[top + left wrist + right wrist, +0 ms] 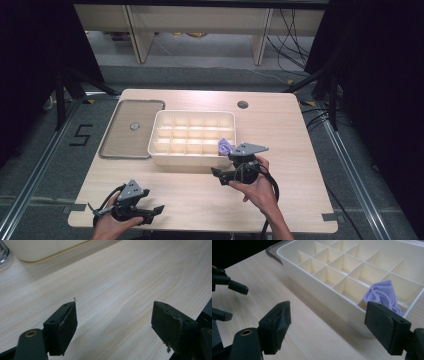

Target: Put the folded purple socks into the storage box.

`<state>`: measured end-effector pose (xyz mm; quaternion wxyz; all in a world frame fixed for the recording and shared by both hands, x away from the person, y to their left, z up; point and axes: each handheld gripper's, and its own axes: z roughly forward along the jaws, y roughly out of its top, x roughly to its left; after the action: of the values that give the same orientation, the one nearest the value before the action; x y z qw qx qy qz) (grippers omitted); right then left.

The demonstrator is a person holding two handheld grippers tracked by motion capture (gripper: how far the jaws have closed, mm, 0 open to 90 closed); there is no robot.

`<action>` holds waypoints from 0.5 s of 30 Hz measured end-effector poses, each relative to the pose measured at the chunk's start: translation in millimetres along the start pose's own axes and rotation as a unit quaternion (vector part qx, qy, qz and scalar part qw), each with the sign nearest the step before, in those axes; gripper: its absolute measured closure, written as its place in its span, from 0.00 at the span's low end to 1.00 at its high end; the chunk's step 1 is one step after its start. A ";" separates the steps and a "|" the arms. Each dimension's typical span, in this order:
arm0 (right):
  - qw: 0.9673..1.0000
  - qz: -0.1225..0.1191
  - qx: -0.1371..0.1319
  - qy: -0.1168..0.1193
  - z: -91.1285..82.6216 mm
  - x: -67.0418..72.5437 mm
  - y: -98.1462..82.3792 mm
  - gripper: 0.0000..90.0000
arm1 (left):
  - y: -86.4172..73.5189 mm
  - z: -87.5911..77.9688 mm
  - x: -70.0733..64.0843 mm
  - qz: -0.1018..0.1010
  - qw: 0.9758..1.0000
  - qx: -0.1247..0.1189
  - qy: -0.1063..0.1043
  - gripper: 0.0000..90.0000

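- Black rubber-faced jaws of the right gripper [327,322] stand wide apart with nothing between the pads; bare wood shows in the gap.
- Lilac cloth [382,296], crumpled into a soft heap, sits in the near end compartment of the cream divider box [322,288], just beyond the right-hand jaw in the right gripper view and a little above it. From the high view the cloth [225,146] lies at the box's near right corner, immediately ahead of the right gripper [239,167].
- The relation that matters: the cloth is inside the box wall, the jaws outside it and lower, so any return to the cloth would have to go up over the rim and down into that cell. The heap has no clear long axis; it is bunched, with one fold leaning toward the outer wall.
- My reading is that the cloth has been let go into its cell and the right hand is clear of it.
- The left gripper [113,322] also has its jaws wide and empty, above bare worktop [130,282]. In the high view it [131,202] rests near the front left edge, well apart from the box; the right hand is far nearer the cloth.
- A flat lid [131,129] lies on the worktop, just left of the box.
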<state>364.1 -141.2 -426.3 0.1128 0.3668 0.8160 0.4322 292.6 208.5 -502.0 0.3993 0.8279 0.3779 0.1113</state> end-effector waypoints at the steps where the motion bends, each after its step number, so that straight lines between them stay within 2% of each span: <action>1: 1.000 -0.004 0.002 0.001 0.1 0.2 -1.3 0.24 | 0.0 0.0 0.4 0.000 1.000 -0.001 -0.002 0.21; 3: 1.000 -0.007 -0.002 0.011 2.1 0.8 -4.1 0.24 | 0.0 0.2 -0.1 -0.001 1.000 -0.004 -0.002 0.21; 6: 1.000 0.005 0.006 0.003 -0.5 3.4 -7.1 0.24 | 0.4 0.3 -1.0 0.001 1.000 -0.003 -0.003 0.21; 8: 1.000 -0.006 0.000 0.001 -0.8 2.4 -8.5 0.24 | 0.4 0.4 -1.0 0.002 1.000 -0.003 -0.004 0.21; 11: 1.000 0.000 -0.005 0.000 -2.8 5.3 -10.5 0.24 | 0.6 0.0 -1.4 0.001 1.000 -0.007 -0.001 0.20; 13: 1.000 -0.009 -0.006 0.003 -2.8 5.3 -11.7 0.24 | 0.8 -0.4 -1.5 0.001 1.000 -0.009 -0.003 0.20; 14: 1.000 -0.001 -0.004 0.001 -4.3 7.0 -12.4 0.23 | 0.6 0.7 -3.0 -0.008 1.000 -0.018 -0.003 0.20; 15: 1.000 -0.011 -0.007 0.005 -3.4 6.4 -13.2 0.23 | 0.7 0.7 -3.0 -0.007 1.000 -0.017 -0.003 0.20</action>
<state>351.2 -143.6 -433.9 0.1160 0.3545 0.8176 0.4386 291.3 205.7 -501.6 0.4155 0.8184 0.3807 0.1121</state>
